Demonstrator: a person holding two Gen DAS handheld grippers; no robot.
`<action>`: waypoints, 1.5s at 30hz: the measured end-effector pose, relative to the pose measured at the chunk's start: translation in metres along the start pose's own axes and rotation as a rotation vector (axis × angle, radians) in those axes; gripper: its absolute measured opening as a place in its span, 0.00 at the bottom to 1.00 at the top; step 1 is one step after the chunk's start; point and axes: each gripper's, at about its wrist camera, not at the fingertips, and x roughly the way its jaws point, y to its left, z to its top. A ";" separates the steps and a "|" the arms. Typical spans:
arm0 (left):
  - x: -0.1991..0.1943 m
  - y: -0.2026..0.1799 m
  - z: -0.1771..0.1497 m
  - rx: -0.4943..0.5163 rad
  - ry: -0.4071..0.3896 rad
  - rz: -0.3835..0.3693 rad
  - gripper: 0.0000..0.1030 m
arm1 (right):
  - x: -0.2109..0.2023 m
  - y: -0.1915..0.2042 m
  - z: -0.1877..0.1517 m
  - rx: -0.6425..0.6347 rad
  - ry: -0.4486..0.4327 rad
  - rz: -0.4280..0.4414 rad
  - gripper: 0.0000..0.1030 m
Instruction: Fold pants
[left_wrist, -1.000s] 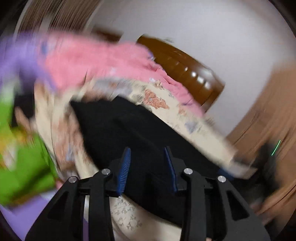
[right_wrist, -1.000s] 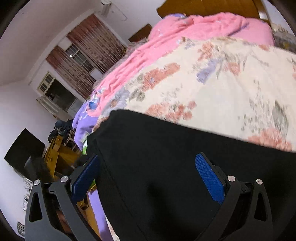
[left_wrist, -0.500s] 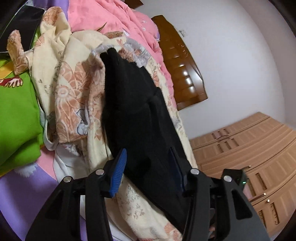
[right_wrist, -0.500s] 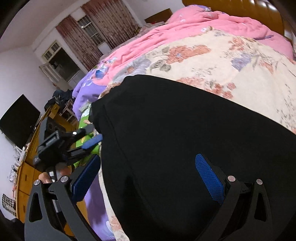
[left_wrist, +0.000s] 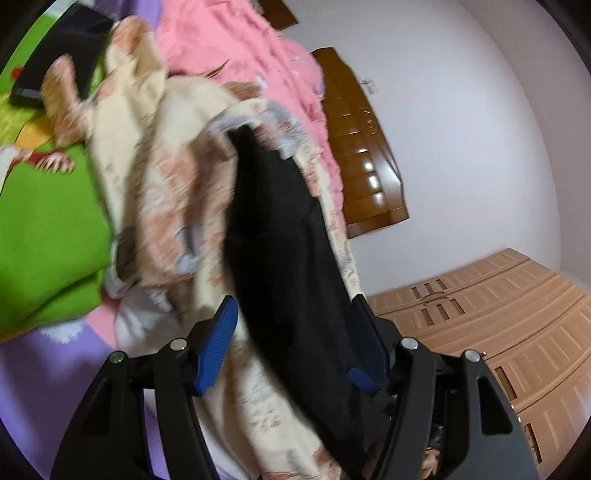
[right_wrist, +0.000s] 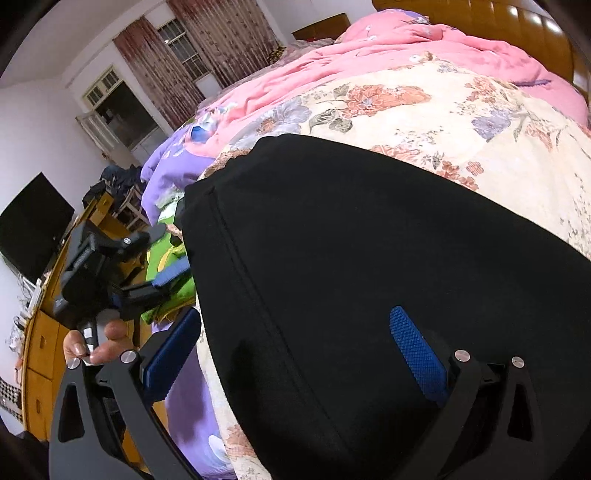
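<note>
The black pants (right_wrist: 369, 277) lie spread on the cream floral quilt (right_wrist: 461, 110), filling the space between and ahead of the right gripper (right_wrist: 295, 354), whose blue pads stand wide apart above the cloth with nothing pinched, so it reads as open. In the left wrist view the left gripper (left_wrist: 291, 343) has its jaws opening; the near edge of the pants (left_wrist: 280, 240) runs between the pads, close against the right-hand pad, but the left-hand pad stands clear of the fabric, so the grip looks released. From the right wrist view the left gripper (right_wrist: 162, 273) shows off to the left of the garment's edge, held by a hand (right_wrist: 96, 339). The pants appear as one broad dark slab with a seam running down near the left edge, which suggests at least one fold is laid, though the blur and the dark cloth hide how many layers there are. Further folds to make the bundle smaller and some smoothing seem to remain. A pink blanket (right_wrist: 369, 62) lies beyond the quilt, and a green cloth (left_wrist: 48, 229) sits left of the left gripper.
</note>
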 end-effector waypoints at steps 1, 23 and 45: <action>0.001 -0.001 0.004 0.002 -0.003 0.003 0.62 | 0.000 0.000 0.000 0.001 0.000 0.000 0.96; 0.052 0.007 0.050 -0.035 0.034 -0.008 0.60 | 0.006 0.005 -0.004 -0.034 -0.010 -0.029 0.96; 0.112 -0.208 -0.209 1.440 -0.089 0.526 0.35 | -0.120 -0.100 -0.016 0.382 -0.371 0.127 0.96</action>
